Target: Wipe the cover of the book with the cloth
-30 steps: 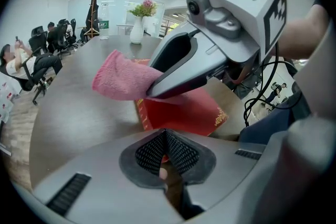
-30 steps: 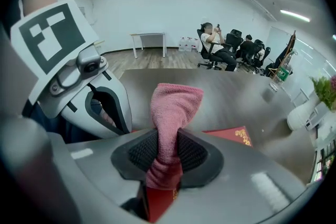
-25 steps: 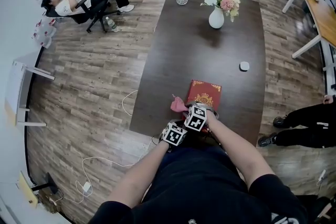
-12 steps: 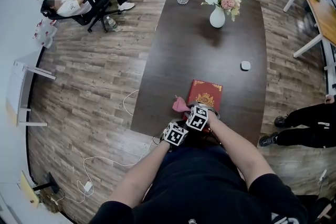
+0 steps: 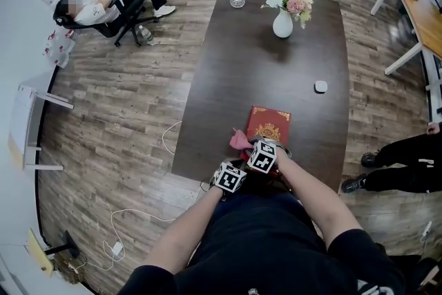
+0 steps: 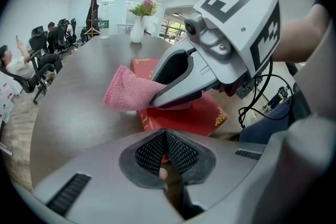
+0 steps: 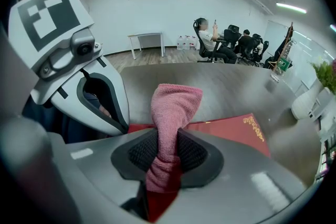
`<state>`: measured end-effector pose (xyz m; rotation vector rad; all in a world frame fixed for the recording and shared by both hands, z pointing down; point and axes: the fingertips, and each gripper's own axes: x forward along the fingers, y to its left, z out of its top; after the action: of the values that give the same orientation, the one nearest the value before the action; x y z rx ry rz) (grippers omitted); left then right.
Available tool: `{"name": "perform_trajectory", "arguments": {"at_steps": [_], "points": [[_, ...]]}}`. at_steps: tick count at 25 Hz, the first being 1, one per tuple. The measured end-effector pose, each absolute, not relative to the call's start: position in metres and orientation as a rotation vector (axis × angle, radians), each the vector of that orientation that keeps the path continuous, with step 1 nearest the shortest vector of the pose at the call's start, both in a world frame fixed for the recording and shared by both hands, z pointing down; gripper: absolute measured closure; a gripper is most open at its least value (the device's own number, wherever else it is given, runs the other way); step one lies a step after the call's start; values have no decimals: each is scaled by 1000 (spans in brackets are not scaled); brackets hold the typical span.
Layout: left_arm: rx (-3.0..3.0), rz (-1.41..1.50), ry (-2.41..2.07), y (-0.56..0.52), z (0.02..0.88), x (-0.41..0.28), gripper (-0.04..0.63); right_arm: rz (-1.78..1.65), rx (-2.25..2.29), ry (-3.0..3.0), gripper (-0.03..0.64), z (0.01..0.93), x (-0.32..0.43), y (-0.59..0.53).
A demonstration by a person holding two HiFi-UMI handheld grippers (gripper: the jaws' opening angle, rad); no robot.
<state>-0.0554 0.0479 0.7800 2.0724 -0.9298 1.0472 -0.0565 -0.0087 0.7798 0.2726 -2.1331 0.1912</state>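
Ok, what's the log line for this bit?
right claw: shut on cloth | left claw: shut on book | cloth: at book's edge

Left tongs (image 6: pixel 166 136) closed, right tongs (image 7: pixel 168 140) pinching cloth (image 7: pixel 176 102)

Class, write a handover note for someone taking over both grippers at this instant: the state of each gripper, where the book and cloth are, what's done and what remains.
The left gripper has its jaws together with nothing visibly held, close to the red book.
The right gripper has its jaws shut on the pink cloth.
The red book lies flat near the person's end of the dark table. The cloth's free end rests at its left edge.
Done: cloth gripped and brought to the book. How much is wiped cannot be told.
Left: sweep the cloth across the whole cover.
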Motion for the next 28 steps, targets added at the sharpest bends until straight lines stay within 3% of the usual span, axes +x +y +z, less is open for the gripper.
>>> {"name": "perform_trajectory", "arguments": {"at_steps": [28], "points": [[2063, 1062, -950, 48, 781, -55, 600, 212, 283, -2107, 509, 782, -27, -3]]}}
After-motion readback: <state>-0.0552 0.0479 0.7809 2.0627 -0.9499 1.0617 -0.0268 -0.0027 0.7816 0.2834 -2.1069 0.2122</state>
